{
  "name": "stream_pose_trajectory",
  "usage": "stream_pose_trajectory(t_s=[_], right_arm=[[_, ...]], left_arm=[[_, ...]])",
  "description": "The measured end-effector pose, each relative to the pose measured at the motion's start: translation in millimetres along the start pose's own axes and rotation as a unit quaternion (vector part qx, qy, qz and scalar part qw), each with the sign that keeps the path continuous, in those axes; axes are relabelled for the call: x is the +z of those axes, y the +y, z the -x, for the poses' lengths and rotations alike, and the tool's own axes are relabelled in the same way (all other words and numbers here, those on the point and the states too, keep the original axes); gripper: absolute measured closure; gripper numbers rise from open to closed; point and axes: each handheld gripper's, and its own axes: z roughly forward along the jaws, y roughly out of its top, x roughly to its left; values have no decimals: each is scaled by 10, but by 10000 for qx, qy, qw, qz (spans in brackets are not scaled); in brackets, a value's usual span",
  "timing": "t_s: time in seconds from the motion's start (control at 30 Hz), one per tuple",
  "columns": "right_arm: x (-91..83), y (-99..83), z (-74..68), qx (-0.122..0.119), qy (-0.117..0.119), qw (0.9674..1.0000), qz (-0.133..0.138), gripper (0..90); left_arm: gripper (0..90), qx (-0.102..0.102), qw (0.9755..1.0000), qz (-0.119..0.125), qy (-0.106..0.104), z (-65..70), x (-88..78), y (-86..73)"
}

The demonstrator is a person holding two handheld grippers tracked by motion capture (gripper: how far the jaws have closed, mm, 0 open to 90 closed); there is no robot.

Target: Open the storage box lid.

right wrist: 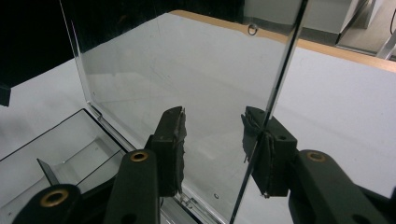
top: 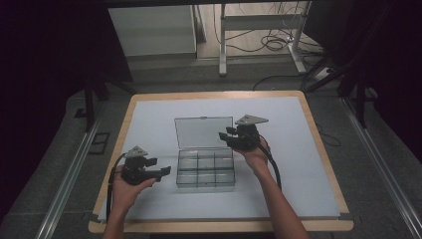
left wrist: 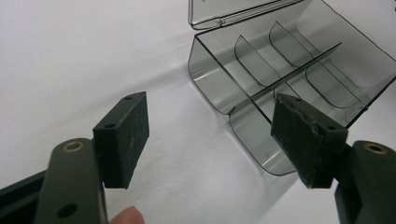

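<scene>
A clear plastic compartment box [top: 205, 169] sits mid-table with its lid [top: 203, 132] raised behind it. My right gripper [top: 225, 135] hovers at the lid's right edge. In the right gripper view the jaws [right wrist: 212, 135] stand apart, and the lid [right wrist: 187, 60] rises upright with its free edge running against the right finger [right wrist: 268, 154]; nothing is pinched. The box's dividers [right wrist: 56, 149] show lower left. My left gripper [top: 166, 172] rests open just left of the box. In the left gripper view its jaws [left wrist: 210, 135] gape wide, the right finger [left wrist: 303, 140] before the empty box [left wrist: 280, 60].
A white sheet [top: 298, 164] covers the wooden table [top: 219, 226], whose edges frame it on all sides. Beyond the far edge are desk legs [top: 222, 45] and cables [top: 273, 42] on the floor. A metal rail [top: 69, 174] runs along the left.
</scene>
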Motion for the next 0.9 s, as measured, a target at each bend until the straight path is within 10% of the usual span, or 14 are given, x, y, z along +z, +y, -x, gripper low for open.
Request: stream_pose_trajectory(t_s=[0.9], right_arm=[[103,-12,87,283,-16,9996,-22,557]], left_arm=[[283,-30,10000,-10,-2,-30,-14,-10]])
